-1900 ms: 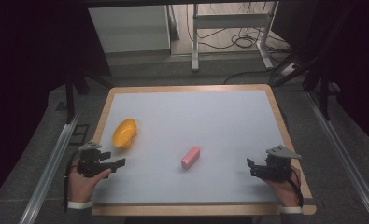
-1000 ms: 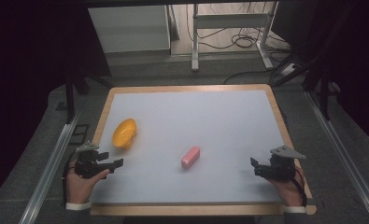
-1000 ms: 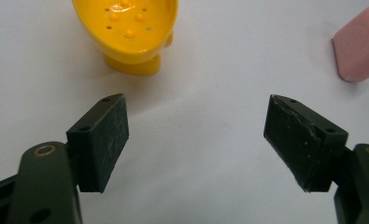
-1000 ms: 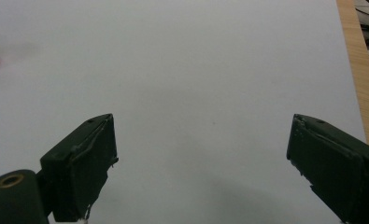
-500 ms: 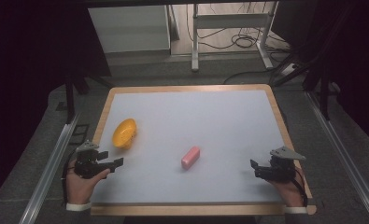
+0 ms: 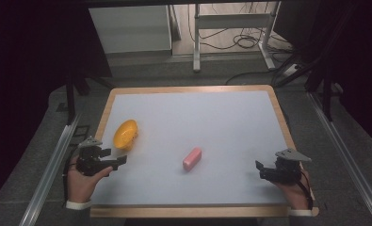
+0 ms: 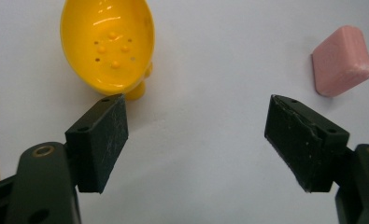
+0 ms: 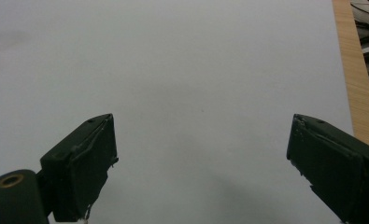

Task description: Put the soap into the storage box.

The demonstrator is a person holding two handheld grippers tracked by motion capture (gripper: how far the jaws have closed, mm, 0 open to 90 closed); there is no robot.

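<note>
A yellow oval dish [image 6: 125, 133] lies at the left of the white table top [image 6: 198, 117], its hollow with small holes facing up [image 7: 108, 44]. A pink block [image 6: 192, 158] rests near the middle; in the left gripper view the pink block [image 7: 343, 60] sits upper right. My left gripper [image 6: 117, 157] hovers near the front left edge, just below the dish, jaws wide open and empty [image 7: 196, 140]. My right gripper [image 6: 260, 169] is at the front right, also open with nothing between its jaws [image 8: 201, 158].
A wooden rim [image 6: 188, 89] frames the table top. Metal rails [image 6: 47, 174] run along both sides. Beyond the far edge stand a white cabinet [image 6: 129, 28] and a metal stand [image 6: 230, 33] with cables on the floor.
Both hands drew back slightly toward the front edge early on; since then they have stayed still. Dish and block have not moved.
</note>
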